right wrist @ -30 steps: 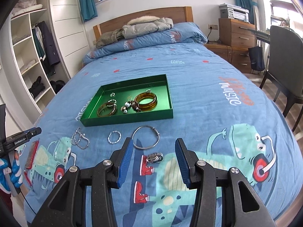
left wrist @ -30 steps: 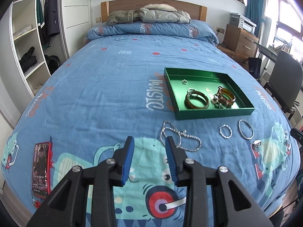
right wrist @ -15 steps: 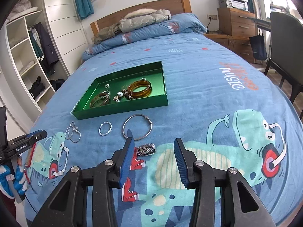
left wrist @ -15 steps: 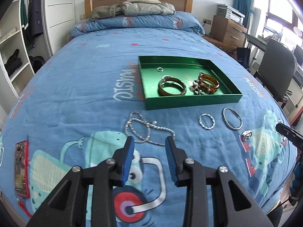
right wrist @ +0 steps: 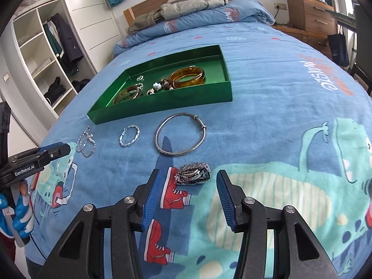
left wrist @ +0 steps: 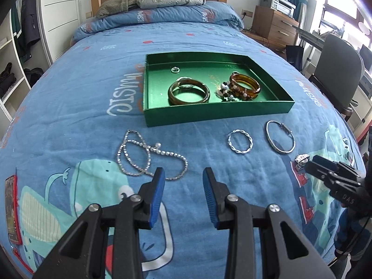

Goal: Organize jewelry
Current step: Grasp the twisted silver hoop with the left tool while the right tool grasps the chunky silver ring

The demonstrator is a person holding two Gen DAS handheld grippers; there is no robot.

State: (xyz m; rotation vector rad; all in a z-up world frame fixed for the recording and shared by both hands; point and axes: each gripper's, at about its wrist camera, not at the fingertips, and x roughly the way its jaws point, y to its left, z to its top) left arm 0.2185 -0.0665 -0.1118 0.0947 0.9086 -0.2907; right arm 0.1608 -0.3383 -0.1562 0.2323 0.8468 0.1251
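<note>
Green and shallow, the open tray (left wrist: 209, 114) sits on the bed's blue cartoon-print cover (left wrist: 76, 107). Inside it lie a dark brown bangle (left wrist: 188, 92), an amber bangle (left wrist: 244, 86) with a beaded bracelet (left wrist: 226, 93) bunched against it, and a small ring (left wrist: 175, 70) nearer the back wall.

Four pieces lie loose on the cover in front of the tray: a silver bead necklace (left wrist: 148, 155), a twisted silver bangle (left wrist: 240, 141), a plain silver bangle (right wrist: 181, 134) and a crumpled metal link bracelet (right wrist: 193, 173).

At the left gripper (left wrist: 183, 187) the fingers stand apart with nothing between them, and the necklace's near loop lies just past the left fingertip.

At the right gripper (right wrist: 187, 191) the fingers are spreading wider; the link bracelet lies just ahead of the tips, within the gap's line and nearer the left one, neither pad touching it.
</note>
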